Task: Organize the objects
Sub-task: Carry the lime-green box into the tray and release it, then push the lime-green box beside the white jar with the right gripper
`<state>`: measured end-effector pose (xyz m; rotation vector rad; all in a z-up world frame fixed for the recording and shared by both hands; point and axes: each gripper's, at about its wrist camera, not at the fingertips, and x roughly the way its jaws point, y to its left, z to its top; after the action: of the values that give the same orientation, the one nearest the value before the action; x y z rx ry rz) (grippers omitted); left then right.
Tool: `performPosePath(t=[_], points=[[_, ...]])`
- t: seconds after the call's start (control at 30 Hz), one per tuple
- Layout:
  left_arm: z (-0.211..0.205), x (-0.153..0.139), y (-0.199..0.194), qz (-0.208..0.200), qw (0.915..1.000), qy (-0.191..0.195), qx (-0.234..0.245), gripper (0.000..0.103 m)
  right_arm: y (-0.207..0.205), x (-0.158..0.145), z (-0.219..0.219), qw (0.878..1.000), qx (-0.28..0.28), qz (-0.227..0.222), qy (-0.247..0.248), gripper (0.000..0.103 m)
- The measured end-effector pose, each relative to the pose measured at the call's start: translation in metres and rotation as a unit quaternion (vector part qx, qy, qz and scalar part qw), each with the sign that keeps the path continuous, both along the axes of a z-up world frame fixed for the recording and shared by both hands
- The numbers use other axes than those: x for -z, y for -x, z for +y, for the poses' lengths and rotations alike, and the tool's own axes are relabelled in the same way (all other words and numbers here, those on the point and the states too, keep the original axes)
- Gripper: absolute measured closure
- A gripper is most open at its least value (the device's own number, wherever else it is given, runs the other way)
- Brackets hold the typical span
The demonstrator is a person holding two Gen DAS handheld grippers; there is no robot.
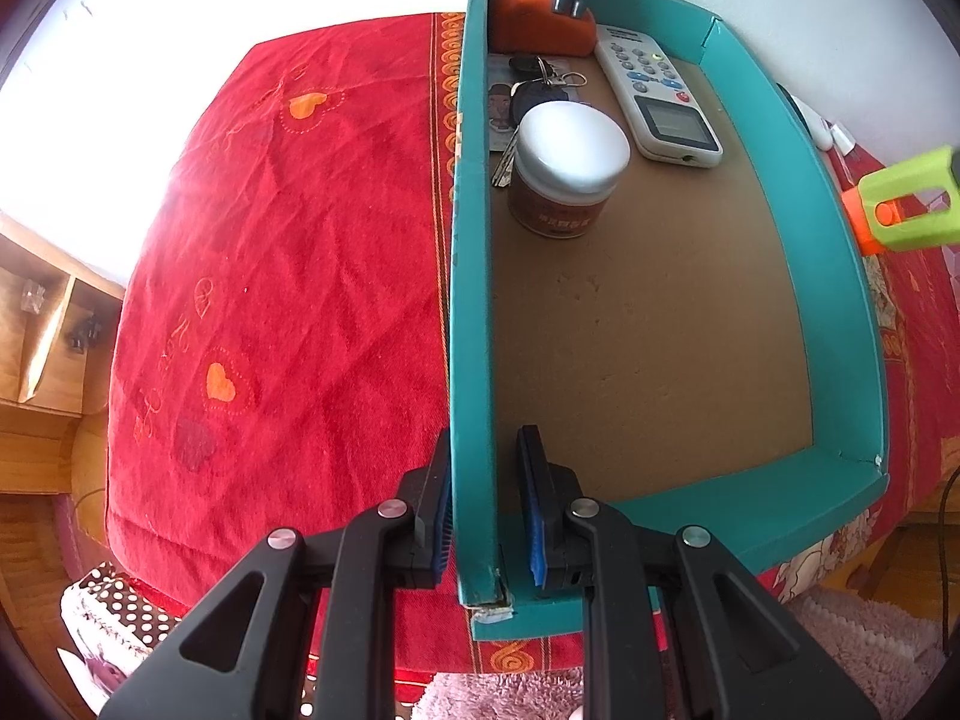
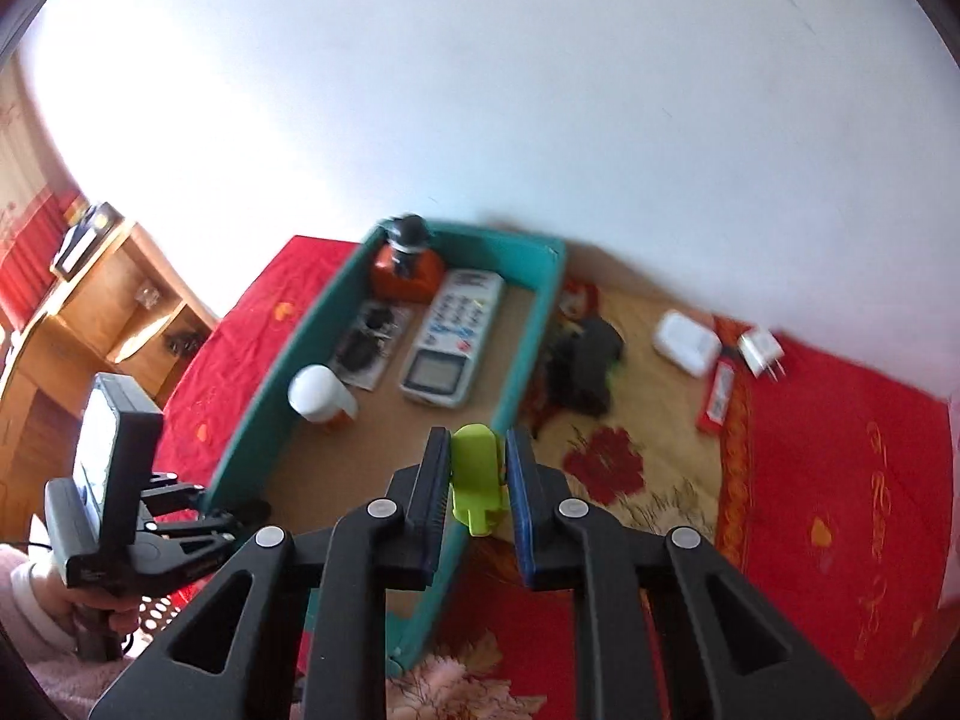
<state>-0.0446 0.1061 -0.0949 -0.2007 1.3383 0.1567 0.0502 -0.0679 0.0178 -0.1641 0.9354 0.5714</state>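
A teal cardboard box (image 1: 840, 276) lies on a red cloth. Inside it are a white remote (image 1: 657, 102), a white-lidded jar (image 1: 570, 162), keys (image 1: 534, 84) and an orange holder with a grey figurine (image 1: 540, 18). My left gripper (image 1: 486, 438) is shut on the box's near-left wall, one pad on each side. My right gripper (image 2: 477, 468) is shut on a lime-green plastic toy (image 2: 477, 480), held in the air above the box's right wall (image 2: 528, 348). The same toy (image 1: 906, 204), with an orange part, shows at the right edge of the left wrist view.
On the cloth right of the box lie a black object (image 2: 585, 366), a white case (image 2: 687, 341), a white plug (image 2: 761, 353) and a red packet (image 2: 717, 396). A wooden shelf unit (image 2: 120, 300) stands to the left. A white wall runs behind.
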Motion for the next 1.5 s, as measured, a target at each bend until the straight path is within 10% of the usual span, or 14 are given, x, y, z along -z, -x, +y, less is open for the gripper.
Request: performPosePath(t=[0.53,1.13,1.5], points=[[-0.003,0.000,-0.003,-0.002,1.0000,0.000,0.009,0.086,0.010,-0.020,0.046,0.997,-0.071,-0.019,-0.021,0.101],[-0.003,0.000,-0.002,-0.002,1.0000,-0.001,0.009,0.086,0.005,0.055,0.065,0.986,-0.140,0.072,0.049,0.101],[-0.003,0.000,-0.002,-0.002,1.0000,-0.001,0.009,0.086,0.005,0.107,0.082,0.973,-0.164,0.109,0.123,0.080]])
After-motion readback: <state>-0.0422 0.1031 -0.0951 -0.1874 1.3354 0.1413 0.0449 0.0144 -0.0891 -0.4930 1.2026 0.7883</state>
